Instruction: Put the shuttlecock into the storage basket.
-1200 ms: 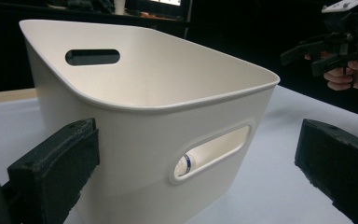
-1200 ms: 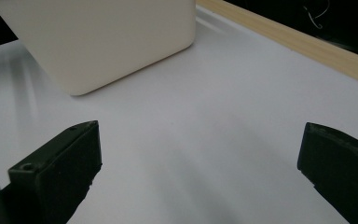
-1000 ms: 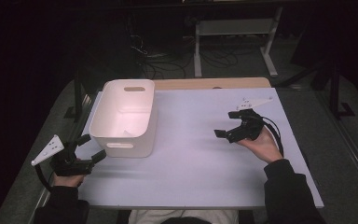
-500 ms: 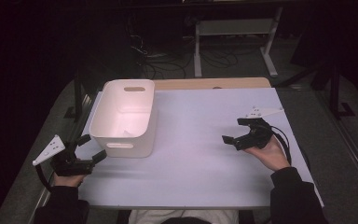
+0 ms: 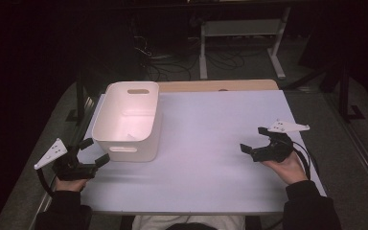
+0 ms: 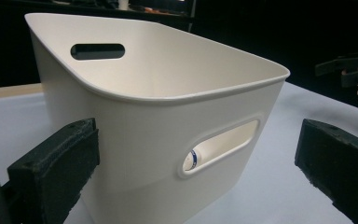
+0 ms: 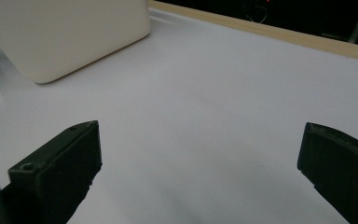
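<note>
The white bin (image 5: 129, 120) sits at the table's (image 5: 211, 124) left-rear, long axis running away from the person. The left gripper (image 5: 87, 154), jaws apart, faces its near handle wall from just beside it. The right gripper (image 5: 255, 140), also spread and empty, is well apart from the bin.

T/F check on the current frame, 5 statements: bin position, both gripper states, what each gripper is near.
1. The white plastic bin sits on the person's left side of the table. True.
2. The left gripper is shut on the bin's handle. False: its jaws stand wide open just short of the bin's near wall, touching nothing.
3. The right gripper is open and holds nothing. True.
4. The bin lies tipped on its side. False: it stands upright, opening upward.
5. The right gripper hovers directly above the bin. False: it is over bare table on the right side, well apart from the bin.
</note>
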`<state>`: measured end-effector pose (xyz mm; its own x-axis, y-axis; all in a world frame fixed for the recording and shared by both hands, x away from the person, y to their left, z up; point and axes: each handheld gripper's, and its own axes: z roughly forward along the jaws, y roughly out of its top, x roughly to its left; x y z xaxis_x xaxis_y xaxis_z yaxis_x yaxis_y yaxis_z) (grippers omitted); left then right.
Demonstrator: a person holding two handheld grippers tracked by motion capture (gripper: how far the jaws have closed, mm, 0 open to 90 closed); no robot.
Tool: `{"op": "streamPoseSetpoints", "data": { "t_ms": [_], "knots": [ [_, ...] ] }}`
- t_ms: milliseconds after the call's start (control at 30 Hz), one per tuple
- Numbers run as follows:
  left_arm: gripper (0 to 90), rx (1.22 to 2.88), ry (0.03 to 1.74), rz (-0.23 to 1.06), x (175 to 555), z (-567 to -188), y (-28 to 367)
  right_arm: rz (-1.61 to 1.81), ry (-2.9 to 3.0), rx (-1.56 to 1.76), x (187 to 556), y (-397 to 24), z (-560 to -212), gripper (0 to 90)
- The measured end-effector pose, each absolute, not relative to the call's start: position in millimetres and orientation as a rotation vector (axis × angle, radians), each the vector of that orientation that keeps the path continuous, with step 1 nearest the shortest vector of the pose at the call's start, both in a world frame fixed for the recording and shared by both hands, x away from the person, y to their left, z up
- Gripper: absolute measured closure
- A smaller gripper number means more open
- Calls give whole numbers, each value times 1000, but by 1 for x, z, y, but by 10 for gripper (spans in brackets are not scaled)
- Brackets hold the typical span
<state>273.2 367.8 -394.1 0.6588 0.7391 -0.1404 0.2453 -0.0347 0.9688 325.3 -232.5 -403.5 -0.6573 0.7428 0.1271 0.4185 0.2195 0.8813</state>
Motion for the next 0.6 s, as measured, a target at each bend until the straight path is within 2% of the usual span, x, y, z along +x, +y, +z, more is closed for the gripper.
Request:
{"op": "streamPoseSetpoints", "data": {
  "t_ms": [600],
  "knots": [
    [0, 1601, 833, 484, 273, -394, 367, 1458, 2092, 1065, 305, -250, -410, 0]
  ]
}}
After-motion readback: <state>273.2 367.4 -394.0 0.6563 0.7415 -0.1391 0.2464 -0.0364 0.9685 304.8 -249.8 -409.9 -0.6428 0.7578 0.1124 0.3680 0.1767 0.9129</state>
